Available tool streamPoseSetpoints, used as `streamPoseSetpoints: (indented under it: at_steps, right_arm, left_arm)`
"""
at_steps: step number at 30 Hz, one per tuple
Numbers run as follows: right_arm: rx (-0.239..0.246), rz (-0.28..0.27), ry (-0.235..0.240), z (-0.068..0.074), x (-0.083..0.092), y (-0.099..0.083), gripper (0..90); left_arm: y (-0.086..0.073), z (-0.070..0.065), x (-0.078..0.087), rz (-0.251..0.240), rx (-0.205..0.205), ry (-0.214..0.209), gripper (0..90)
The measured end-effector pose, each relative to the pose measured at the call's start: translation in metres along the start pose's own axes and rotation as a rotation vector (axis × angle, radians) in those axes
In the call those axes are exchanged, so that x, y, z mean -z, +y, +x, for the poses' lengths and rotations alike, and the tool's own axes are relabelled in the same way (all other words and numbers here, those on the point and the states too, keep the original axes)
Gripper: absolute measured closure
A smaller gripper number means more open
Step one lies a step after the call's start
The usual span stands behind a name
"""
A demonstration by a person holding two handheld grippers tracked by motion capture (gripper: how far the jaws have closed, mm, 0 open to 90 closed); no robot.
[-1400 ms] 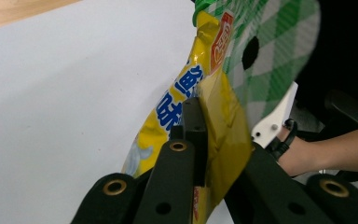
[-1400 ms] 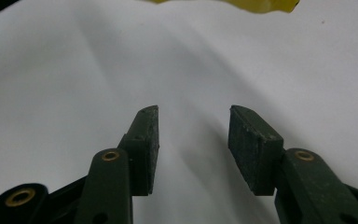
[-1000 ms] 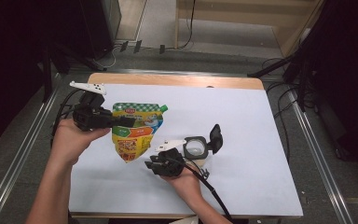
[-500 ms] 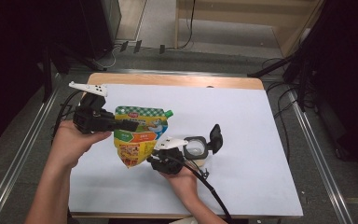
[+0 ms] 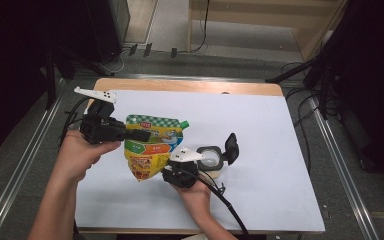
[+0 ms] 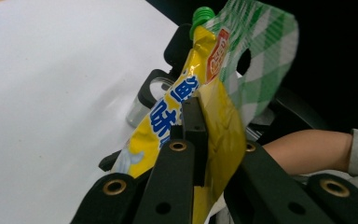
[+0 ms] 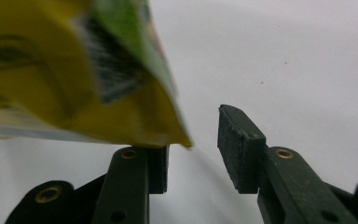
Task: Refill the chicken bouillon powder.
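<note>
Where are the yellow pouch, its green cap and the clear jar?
yellow pouch (image 5: 152, 150), high view, printed front.
green cap (image 6: 203, 14), left gripper view, top of the spout.
clear jar (image 5: 211, 159), high view, open mouth.

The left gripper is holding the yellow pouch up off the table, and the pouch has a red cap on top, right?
Not quite: the cap is green, not red, as the left gripper view shows. The rest is right: the left gripper is shut on the yellow pouch and holds it off the table.

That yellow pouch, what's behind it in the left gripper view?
Behind the pouch a clear jar with its black lid flipped open stands on the white table; the jar's right part is covered.
</note>
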State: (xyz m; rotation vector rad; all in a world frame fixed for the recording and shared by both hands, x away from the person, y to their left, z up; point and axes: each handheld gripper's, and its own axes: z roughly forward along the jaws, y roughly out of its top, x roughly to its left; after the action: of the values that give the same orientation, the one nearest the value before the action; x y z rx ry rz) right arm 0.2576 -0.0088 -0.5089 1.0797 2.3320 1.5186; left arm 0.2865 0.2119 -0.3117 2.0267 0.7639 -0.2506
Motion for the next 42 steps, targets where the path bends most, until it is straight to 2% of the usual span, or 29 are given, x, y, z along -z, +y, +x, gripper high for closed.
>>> streamPoseSetpoints:
  at_steps: [4,7,10,12,15,16,18,21,24,34,38,42]
  right_arm:
    - [0.024,-0.009,0.019,0.003,0.001,0.001,65.6]
    - [0.041,0.004,0.025,0.003,0.002,0.001,65.8]
    - [0.061,0.017,0.029,0.005,0.004,0.001,66.0]
    - [0.076,0.034,0.032,0.006,0.006,0.001,66.0]
    - [0.094,0.045,0.033,0.007,0.007,0.001,66.0]
    - [0.117,0.055,0.041,0.009,0.011,0.001,66.1]
    - [0.128,0.059,0.046,0.011,0.013,0.002,66.0]
    - [0.147,0.063,0.048,0.015,0.017,0.003,65.7]
    - [0.162,0.072,0.058,0.018,0.021,0.004,65.2]
    - [0.204,0.089,0.106,0.029,0.039,0.008,64.4]
    - [0.208,0.093,0.126,0.032,0.046,0.009,63.9]
    - [0.201,0.088,0.147,0.035,0.049,0.009,62.7]
  left_arm:
    - [-0.001,0.004,-0.003,-0.004,0.018,0.009,90.0]
    - [-0.001,0.005,-0.006,-0.001,0.024,0.029,90.0]
    - [0.0,0.005,-0.009,0.002,0.024,0.03,90.0]
    - [0.0,0.004,-0.011,0.003,0.022,0.05,90.0]
    - [0.0,0.005,-0.012,0.003,0.023,0.052,89.8]
    - [0.0,0.007,-0.014,-0.008,0.038,0.057,89.3]
    - [0.0,0.009,-0.016,-0.023,0.059,0.05,88.6]
    - [0.0,0.01,-0.021,-0.019,0.063,0.066,86.6]
    - [0.0,0.01,-0.027,0.002,0.054,0.087,84.5]
    - [0.001,0.006,-0.044,0.028,0.027,0.101,81.5]
    - [0.001,0.002,-0.052,0.037,0.01,0.105,79.4]
    - [0.001,-0.002,-0.063,0.072,-0.019,0.134,77.1]
